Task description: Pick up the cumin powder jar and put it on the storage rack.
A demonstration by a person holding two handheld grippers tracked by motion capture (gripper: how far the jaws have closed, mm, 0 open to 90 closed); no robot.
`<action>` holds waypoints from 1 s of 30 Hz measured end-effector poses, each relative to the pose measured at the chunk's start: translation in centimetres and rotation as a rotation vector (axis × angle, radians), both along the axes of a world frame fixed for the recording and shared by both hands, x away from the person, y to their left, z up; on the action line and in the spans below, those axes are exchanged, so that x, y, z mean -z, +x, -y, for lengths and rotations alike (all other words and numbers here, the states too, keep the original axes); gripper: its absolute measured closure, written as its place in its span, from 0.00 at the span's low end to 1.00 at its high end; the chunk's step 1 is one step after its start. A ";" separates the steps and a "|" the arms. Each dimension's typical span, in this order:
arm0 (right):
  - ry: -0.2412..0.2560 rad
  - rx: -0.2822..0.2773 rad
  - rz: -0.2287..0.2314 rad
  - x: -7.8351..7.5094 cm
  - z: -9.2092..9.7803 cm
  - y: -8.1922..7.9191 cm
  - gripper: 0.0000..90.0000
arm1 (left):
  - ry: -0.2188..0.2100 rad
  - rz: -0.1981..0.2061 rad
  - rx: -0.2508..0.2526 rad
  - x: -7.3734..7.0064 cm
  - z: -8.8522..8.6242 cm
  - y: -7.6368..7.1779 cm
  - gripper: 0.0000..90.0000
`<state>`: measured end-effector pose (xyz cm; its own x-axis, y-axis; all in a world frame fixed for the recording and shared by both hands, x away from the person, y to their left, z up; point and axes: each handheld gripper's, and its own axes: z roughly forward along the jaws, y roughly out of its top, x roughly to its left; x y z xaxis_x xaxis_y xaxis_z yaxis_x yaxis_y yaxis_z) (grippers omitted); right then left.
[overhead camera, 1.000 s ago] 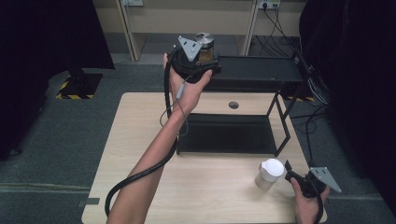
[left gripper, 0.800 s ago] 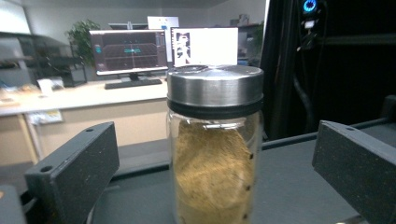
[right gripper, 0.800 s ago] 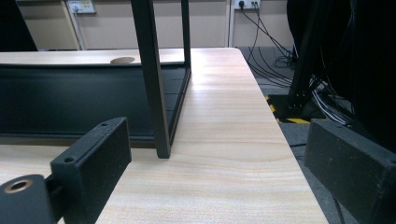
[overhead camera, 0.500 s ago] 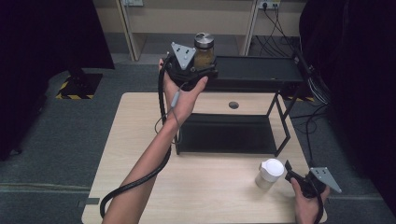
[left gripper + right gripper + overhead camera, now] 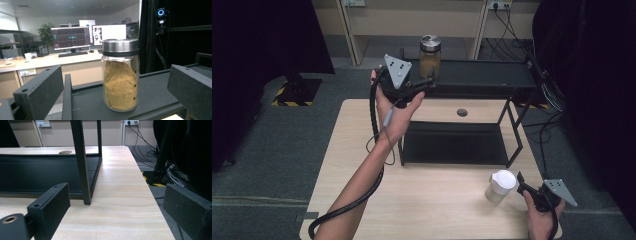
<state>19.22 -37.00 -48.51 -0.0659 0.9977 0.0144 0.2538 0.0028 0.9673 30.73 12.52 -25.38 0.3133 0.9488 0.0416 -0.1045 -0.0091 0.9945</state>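
A glass jar (image 5: 430, 55) of tan powder with a metal lid stands upright on the top shelf (image 5: 484, 75) of a black rack. My left gripper (image 5: 424, 82) hovers just in front of it at shelf height, open and holding nothing. In the left gripper view the jar (image 5: 120, 75) stands free on the shelf, a little beyond the spread jaws. My right gripper (image 5: 523, 186) rests low at the table's front right corner, open and holding nothing, just right of a white cup (image 5: 501, 185).
The rack's lower tray (image 5: 452, 142) lies on the wooden table (image 5: 432, 205). One of its front legs (image 5: 82, 165) stands just ahead of the right gripper. The table's right edge (image 5: 150, 192) is close by. Cables trail on the floor beyond it.
The left gripper has drawn back to the left and toward the person, away from the jar, which now stands alone on the top shelf. The right gripper and cup have not moved.
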 end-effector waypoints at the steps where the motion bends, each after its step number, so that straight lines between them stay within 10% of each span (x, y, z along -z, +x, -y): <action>1: 0.003 0.002 0.001 0.0 0.0 0.0 0.08 | -0.001 0.007 -0.001 0.3 -0.1 -0.2 0.00; 30: -0.007 0.001 0.002 0.0 -0.1 0.0 0.08 | 0.039 0.022 0.012 6.4 -1.4 -3.3 0.00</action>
